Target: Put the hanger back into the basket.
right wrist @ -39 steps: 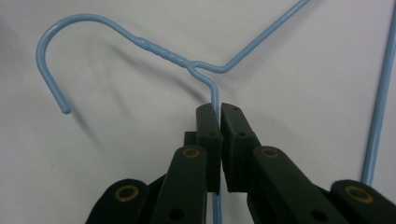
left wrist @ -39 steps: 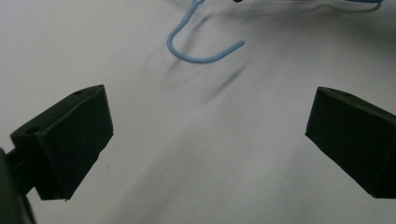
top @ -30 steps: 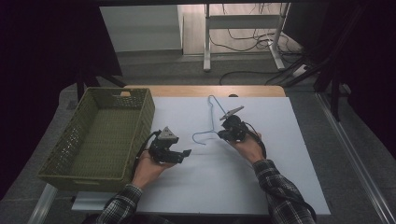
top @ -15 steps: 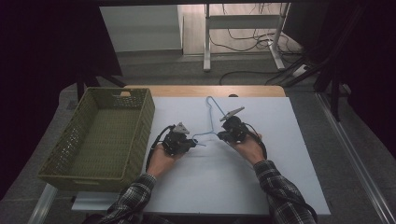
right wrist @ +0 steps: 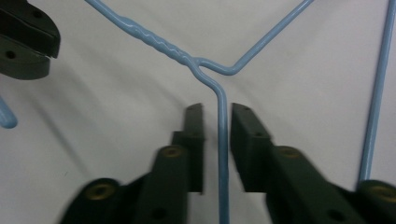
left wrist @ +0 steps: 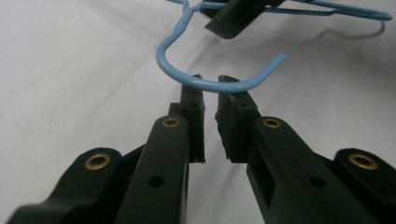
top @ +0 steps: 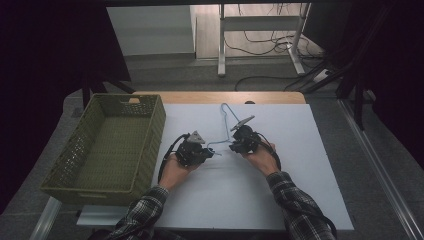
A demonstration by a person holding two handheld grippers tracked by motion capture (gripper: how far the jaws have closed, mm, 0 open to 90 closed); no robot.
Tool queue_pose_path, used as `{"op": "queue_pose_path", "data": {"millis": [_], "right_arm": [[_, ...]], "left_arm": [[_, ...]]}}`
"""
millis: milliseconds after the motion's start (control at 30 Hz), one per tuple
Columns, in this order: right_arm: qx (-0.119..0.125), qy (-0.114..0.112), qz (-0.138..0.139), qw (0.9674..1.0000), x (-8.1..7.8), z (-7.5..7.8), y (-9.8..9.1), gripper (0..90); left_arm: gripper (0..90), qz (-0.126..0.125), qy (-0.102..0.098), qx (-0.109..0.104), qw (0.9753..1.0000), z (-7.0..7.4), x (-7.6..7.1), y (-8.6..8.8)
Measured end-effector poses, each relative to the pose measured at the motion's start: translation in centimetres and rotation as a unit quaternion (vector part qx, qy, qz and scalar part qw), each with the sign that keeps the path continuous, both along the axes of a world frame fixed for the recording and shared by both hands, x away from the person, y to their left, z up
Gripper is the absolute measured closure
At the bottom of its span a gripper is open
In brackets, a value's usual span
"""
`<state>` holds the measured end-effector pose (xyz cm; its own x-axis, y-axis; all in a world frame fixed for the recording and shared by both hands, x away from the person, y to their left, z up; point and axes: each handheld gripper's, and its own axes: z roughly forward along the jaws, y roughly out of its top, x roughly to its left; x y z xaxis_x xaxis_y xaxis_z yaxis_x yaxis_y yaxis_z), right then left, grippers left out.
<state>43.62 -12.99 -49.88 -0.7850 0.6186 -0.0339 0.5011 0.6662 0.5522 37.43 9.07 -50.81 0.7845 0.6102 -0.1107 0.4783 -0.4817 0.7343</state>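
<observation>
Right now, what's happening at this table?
A person works a blue wire hanger on the white table with two grippers. The right gripper has a wire of the hanger's shoulder between its slightly parted fingers. The left gripper has its fingertips at the hook, not closed. A green basket stands at left.

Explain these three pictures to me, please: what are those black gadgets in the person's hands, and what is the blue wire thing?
No robot here: a person sits at a white table with a hand-held two-jaw gripper in each hand. One picture looks down from above; there the left gripper and the right gripper almost meet. The other two come from small cameras riding on the grippers, looking along their black jaws. The blue wire is a clothes hanger. In the left gripper view its hook lies across the jaw tips, which stand slightly apart. In the right gripper view one wire of the hanger runs between the jaws, with narrow gaps on both sides. A green basket stands at the table's left.
</observation>
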Motion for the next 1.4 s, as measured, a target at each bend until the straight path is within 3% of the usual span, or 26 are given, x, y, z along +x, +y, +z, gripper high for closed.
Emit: {"op": "queue_pose_path", "data": {"millis": [167,233,333,367,400,500,567,600,667,867,967,1067,1167,1300,1400], "right_arm": [[-0.009,-0.029,0.002,0.9995,-0.4,0.7,0.0,86.7],[0.011,-0.028,0.004,0.9995,-0.5,1.5,-0.3,86.9],[0.041,-0.023,0.001,0.9989,-0.8,2.9,-0.8,86.9],[0.041,-0.023,0.001,0.9989,-0.8,2.9,-0.8,86.9],[0.061,-0.018,0.003,0.998,-1.0,3.6,-1.1,87.0],[0.086,-0.011,0.006,0.9962,-1.4,4.5,-1.4,86.9],[0.092,-0.009,0.008,0.9957,-1.5,4.8,-1.4,86.9],[0.099,-0.005,0.013,0.995,-1.8,5.1,-1.3,86.9],[0.102,0.0,0.016,0.9947,-2.0,5.3,-1.0,86.9],[0.104,0.011,0.03,0.9941,-2.5,5.3,-0.2,86.9],[0.102,0.016,0.038,0.9939,-2.7,5.2,0.1,86.8],[0.106,0.021,0.043,0.9932,-2.8,5.2,0.4,86.8],[0.112,0.02,0.049,0.9923,-2.9,5.2,0.5,86.6],[0.115,0.008,0.046,0.9922,-3.2,5.8,0.5,82.2],[0.104,-0.024,0.035,0.9937,-3.7,6.5,0.5,71.7]], "left_arm": [[70.8,0.002,-0.008,-0.002,1.0,0.5,-0.2,0.1],[63.8,0.005,-0.01,-0.004,0.9999,0.6,-0.2,0.2],[51.2,0.015,-0.015,-0.029,0.9994,1.5,-0.3,1.1],[47.2,0.015,-0.015,-0.029,0.9994,1.5,-0.3,1.1],[44.3,0.012,-0.024,-0.046,0.9986,2.4,-0.4,1.5],[44.2,0.01,-0.044,-0.071,0.9964,3.8,-0.6,1.8],[45.4,0.009,-0.051,-0.077,0.9957,4.2,-0.7,1.7],[46.3,0.006,-0.068,-0.08,0.9945,4.7,-0.7,1.4],[48.6,0.001,-0.083,-0.082,0.9931,5.1,-0.7,0.9],[56.9,-0.002,-0.105,-0.078,0.9914,5.3,-0.4,-0.2],[66.5,-0.004,-0.114,-0.093,0.9891,5.3,-0.4,0.0],[82.5,-0.007,-0.12,-0.099,0.9878,5.5,-0.6,0.0],[85.1,-0.011,-0.131,-0.099,0.9863,5.9,-0.8,0.1],[85.4,-0.005,-0.133,-0.098,0.9863,6.4,-0.9,0.0],[85.4,0.009,-0.125,-0.09,0.9879,7.3,-1.0,-0.2]]}}
